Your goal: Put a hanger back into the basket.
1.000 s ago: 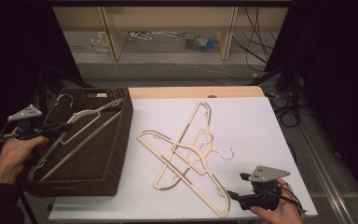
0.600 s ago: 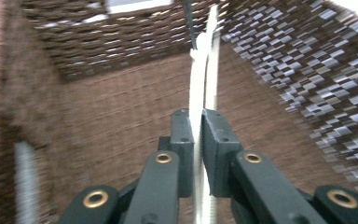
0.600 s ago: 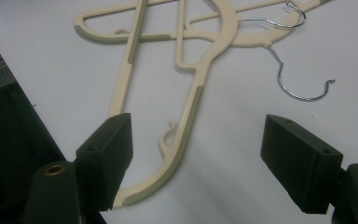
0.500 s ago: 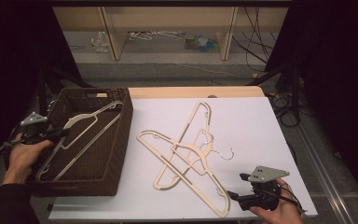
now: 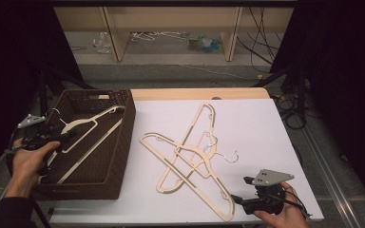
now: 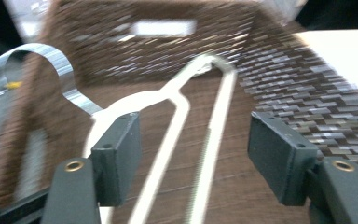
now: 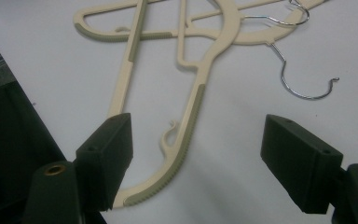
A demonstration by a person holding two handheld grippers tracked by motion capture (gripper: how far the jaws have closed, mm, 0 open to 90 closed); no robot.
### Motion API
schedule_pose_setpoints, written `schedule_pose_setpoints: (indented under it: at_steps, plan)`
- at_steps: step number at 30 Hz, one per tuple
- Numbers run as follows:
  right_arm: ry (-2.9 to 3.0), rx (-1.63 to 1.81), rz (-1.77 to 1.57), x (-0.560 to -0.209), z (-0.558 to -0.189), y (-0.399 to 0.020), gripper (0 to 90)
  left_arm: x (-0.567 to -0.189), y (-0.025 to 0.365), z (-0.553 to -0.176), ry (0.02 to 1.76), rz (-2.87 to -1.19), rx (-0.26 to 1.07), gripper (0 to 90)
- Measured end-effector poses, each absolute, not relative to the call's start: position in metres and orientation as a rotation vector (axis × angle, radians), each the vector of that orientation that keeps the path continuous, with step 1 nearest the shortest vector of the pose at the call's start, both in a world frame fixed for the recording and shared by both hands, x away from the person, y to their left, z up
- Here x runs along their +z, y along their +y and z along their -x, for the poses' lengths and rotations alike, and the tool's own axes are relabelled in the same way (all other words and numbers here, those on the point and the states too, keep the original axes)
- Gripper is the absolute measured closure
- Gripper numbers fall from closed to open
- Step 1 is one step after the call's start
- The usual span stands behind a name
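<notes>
My left tongs point(image 5: 71, 134) hang over the left rim of the dark brown woven basket point(image 5: 123, 142) that stands at the left end of the white worktop point(image 5: 266, 142); their jaws have just been opening and now stand wide, pressing on nothing. In the left gripper view, the cream plastic hanger with a metal hook point(image 6: 177, 112) lies on the basket floor below and between the two pads of those tongs point(image 6: 196, 158), free of both: its neck passes just beside the left pad, its two bars run up the gap between the pads, and its shoulder tip rests against the basket's far wall. Its flat metal hook point(image 6: 51, 65) curls up at the basket's left wall. In the high view the same hanger point(image 5: 88, 126) slants across the basket interior, hook end toward my left hand point(image 5: 26, 161). My right tongs point(image 5: 240, 199) rest at the near right edge of the worktop, jaws wide apart and holding nothing. In the right gripper view, the gap of those tongs point(image 7: 196, 163) frames the ribbed lower end of one hanger from the pile of crossed cream plastic hangers point(image 7: 191, 88); that end lies on the worktop just beside the left pad, and whether it touches it I cannot tell. The pile point(image 5: 190, 156) occupies the middle of the worktop, well apart from the basket, its wire hooks point(image 5: 228, 156) turned toward the right.
</notes>
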State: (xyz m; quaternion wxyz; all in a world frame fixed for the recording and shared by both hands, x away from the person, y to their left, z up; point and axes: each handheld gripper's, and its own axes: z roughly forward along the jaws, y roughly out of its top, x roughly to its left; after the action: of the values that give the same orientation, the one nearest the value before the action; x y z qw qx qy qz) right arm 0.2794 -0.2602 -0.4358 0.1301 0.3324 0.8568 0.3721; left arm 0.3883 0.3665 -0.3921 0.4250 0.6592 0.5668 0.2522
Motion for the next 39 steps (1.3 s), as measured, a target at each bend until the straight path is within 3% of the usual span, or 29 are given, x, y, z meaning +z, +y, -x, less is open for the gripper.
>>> schedule_pose_setpoints:
  at_steps: [7, 12, 22, 33, 39]
  plan:
    - [2.491, 1.079, -0.964, -0.44, -0.28, -0.26, 26.2, -0.364, 0.304, -0.357, 1.158, -1.702, 0.558, 28.2]
    - [2.499, 1.08, -0.971, -0.444, -0.28, -0.262, 26.2, -0.356, 0.239, -0.327, 0.942, -1.777, 0.473, 23.8]
    - [2.488, 1.088, -0.966, -0.444, -0.28, -0.261, 26.2, -0.373, 0.163, -0.292, 0.751, -1.845, 0.36, 19.3]
    - [2.503, 1.085, -0.962, -0.446, -0.281, -0.259, 26.2, -0.415, 0.134, -0.276, 0.706, -1.898, 0.251, 19.1]
    - [2.505, 1.083, -0.979, -0.446, -0.28, -0.26, 26.2, -0.424, 0.132, -0.276, 0.695, -1.886, 0.258, 19.0]
